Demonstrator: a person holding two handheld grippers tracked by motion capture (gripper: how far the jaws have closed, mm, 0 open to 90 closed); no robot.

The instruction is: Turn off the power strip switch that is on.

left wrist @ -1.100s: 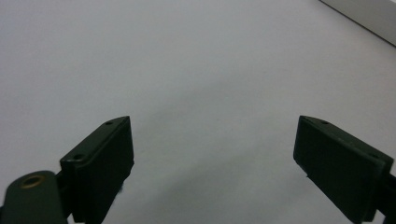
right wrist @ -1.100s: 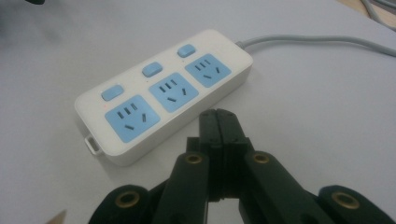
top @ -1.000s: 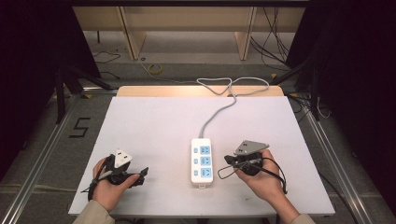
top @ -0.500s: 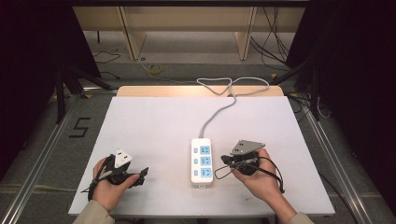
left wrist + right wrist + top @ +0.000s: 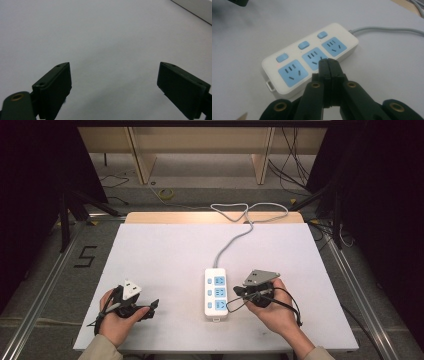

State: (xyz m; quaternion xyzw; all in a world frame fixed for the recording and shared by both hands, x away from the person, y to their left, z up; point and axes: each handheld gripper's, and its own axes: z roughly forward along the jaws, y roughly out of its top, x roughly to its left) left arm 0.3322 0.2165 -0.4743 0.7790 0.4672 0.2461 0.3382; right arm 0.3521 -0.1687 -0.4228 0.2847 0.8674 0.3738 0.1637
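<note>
Seen from the high view, a white power strip [image 5: 216, 292] lies on a pale table [image 5: 165, 255], near its front edge and a little right of centre, its long side running away from the person. Its grey cord [image 5: 235, 239] leaves the far end, crosses the tabletop and loops over the back edge. The strip carries 3 blue sockets in a row, each paired with a small blue switch, as the right gripper view makes plain [image 5: 310, 56].

At right, the right gripper [image 5: 238, 293] sits in the person's right hand [image 5: 272, 307], just beside the strip's right flank and level with the middle socket. A grey three-cornered plate [image 5: 259, 277] rides on top of it and a black cable [image 5: 287, 302] curls back over the hand. In the right gripper view the 2 black jaws are pressed flat together with nothing between them, their joined tip [image 5: 329, 64] pointing at the strip's middle socket; whether the tip touches the strip cannot be told.

At left, the left gripper [image 5: 150, 306] rests low over the table's front left corner in the person's left hand [image 5: 117, 317], well apart from the strip. Its own view shows the 2 jaws spread wide over bare tabletop, 1 pad [image 5: 53, 87] at each side, gripping nothing.
</note>
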